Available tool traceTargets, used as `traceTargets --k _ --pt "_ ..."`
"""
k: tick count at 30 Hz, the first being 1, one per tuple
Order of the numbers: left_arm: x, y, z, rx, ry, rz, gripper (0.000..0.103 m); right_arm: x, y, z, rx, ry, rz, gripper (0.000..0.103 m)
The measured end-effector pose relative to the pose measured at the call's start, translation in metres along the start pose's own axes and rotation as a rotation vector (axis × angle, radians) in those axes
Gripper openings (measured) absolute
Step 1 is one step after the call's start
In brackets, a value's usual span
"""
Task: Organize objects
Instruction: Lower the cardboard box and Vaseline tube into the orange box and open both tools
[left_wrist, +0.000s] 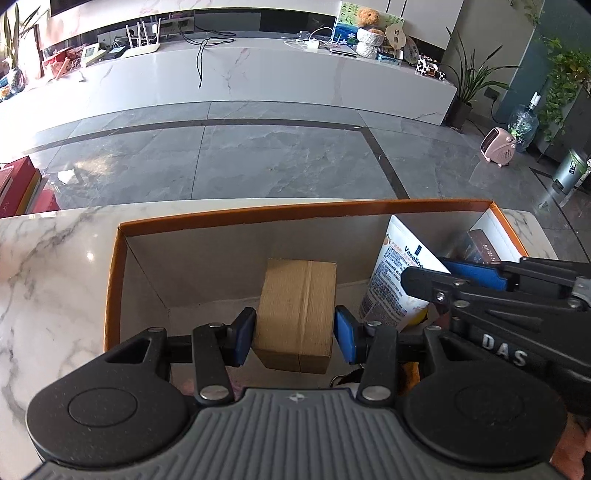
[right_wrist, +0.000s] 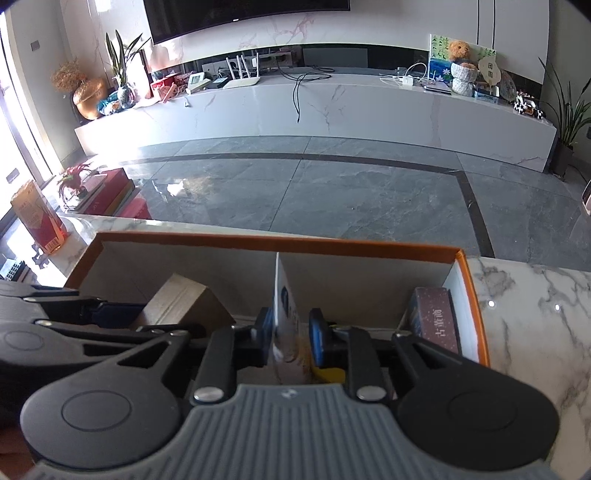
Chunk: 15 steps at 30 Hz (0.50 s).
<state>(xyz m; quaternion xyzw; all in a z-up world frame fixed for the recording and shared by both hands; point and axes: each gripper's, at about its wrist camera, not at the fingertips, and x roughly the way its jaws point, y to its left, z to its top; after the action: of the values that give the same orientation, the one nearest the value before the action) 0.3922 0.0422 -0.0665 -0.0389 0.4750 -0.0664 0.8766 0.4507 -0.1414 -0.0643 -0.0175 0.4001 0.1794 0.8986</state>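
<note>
We start with the orange-rimmed box (left_wrist: 303, 213), which sits on the marble counter (left_wrist: 55, 266) and already holds most of what we can see, so the sorting looks well along. Inside it stand a brown cardboard carton (left_wrist: 297, 314) toward the left, a white Vaseline tube (left_wrist: 397, 280) near the middle, and a dark boxed item (right_wrist: 437, 319) upright against the right wall. What we judge is left: letting go of the two pieces in hand, and clearing anything off-box, such as the orange-red packet (right_wrist: 38, 218) out on the counter's left (whether it belongs to the job we cannot tell).

The left tool (left_wrist: 295, 334) has the carton between its blue pads, about half spread, both pads against its sides; the carton appears low in the box.

The right tool (right_wrist: 291, 334) straddles the tube, which stands edge-on between the pads. Its jaws are narrow but slack: the left pad is touching the tube, the right one just apart.
</note>
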Motion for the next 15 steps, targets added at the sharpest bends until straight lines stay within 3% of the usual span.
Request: traceTargets --k 4,12,15 --pt "0.008 -0.006 -0.001 -0.008 0.016 0.013 0.053 -0.018 0.000 -0.003 -0.009 -0.021 -0.007 0.029" --pt "0.026 -0.003 -0.002 -0.152 0.062 -0.001 0.053 -0.038 -0.002 -0.014 -0.025 -0.049 -0.037 0.030" --pt "0.028 -0.005 -0.002 -0.158 0.061 0.003 0.053 -0.039 -0.005 -0.016 -0.027 -0.045 -0.039 0.030"
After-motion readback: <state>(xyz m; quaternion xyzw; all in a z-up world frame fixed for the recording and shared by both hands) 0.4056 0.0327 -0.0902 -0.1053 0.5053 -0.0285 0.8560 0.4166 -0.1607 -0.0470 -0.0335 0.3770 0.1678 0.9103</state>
